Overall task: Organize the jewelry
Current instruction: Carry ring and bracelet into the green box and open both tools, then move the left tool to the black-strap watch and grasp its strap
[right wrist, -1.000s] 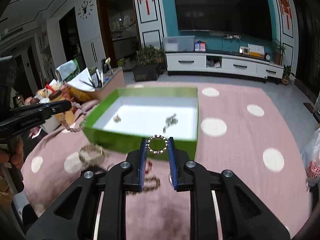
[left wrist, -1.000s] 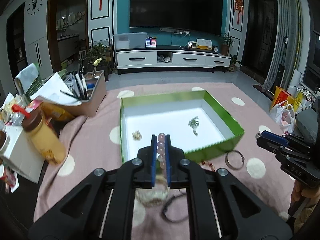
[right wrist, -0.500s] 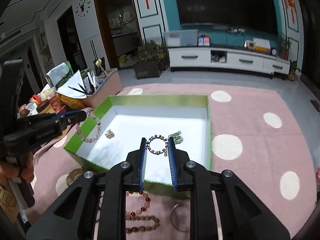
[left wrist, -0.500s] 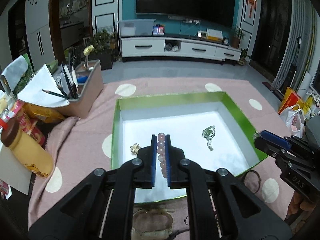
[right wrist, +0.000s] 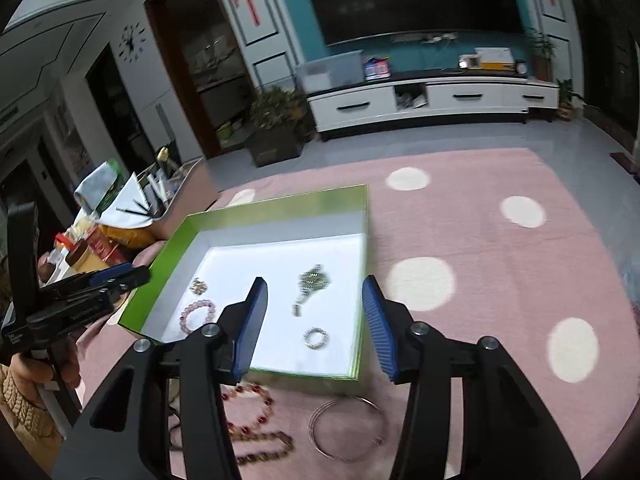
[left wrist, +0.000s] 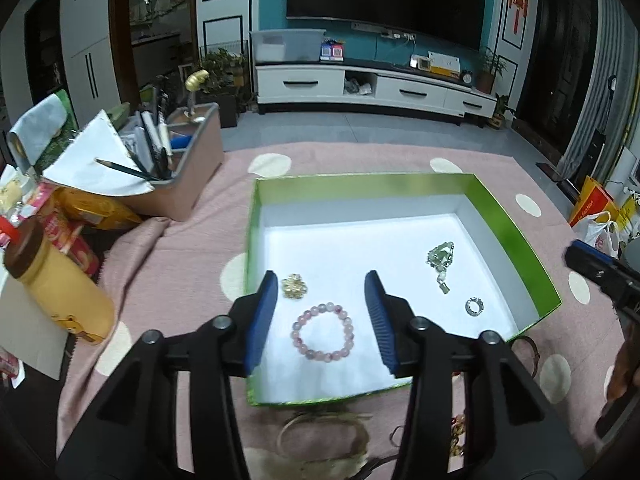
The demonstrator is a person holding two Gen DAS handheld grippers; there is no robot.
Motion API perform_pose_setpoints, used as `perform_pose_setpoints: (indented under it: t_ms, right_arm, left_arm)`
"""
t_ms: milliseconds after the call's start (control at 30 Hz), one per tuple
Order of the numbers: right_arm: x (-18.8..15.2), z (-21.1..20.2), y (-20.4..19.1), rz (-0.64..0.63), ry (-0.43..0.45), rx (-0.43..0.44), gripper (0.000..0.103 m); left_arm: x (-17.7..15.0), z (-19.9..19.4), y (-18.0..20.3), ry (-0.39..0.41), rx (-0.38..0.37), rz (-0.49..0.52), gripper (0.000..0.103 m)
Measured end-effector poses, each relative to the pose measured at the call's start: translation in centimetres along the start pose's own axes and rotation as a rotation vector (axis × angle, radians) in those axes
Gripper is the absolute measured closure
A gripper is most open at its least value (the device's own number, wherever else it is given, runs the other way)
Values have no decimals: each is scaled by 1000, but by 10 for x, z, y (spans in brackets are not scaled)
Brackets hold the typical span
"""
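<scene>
Nearby, both tools (left wrist: 320,320) (right wrist: 314,320) are opening, empty, above the green box (left wrist: 512,220); clutter (left wrist: 72,208) flanks it.

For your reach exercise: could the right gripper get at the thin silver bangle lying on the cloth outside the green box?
Probably yes: the silver bangle lies uncovered just below the right gripper, whose jaws are opening with nothing between them.

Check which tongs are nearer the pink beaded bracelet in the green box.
Left. The left tongs frame the pink beaded bracelet, jaws opening; the right tongs sit further right, over the small silver ring.
</scene>
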State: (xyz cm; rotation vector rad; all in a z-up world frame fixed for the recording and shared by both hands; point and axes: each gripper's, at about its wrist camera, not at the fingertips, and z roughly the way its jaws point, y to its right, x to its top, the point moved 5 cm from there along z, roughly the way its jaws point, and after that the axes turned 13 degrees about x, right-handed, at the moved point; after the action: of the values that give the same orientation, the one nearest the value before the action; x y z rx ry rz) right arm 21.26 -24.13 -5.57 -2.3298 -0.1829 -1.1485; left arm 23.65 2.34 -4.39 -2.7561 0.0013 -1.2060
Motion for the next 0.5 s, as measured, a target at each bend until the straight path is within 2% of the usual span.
perform_pose_setpoints:
  t_ms: [100, 367, 500]
  right_arm:
    - [-9, -20, 9, 17, 11, -25, 53]
    - [-51, -63, 31, 108, 22, -71, 53]
    - [-77, -73, 27, 130, -8, -82, 53]
  left_arm:
    - [-4, -11, -11, 13, 7, -11, 49]
    - [-30, -36, -44, -1, 11, -74, 44]
    - [-54, -46, -58, -19, 10, -106, 41]
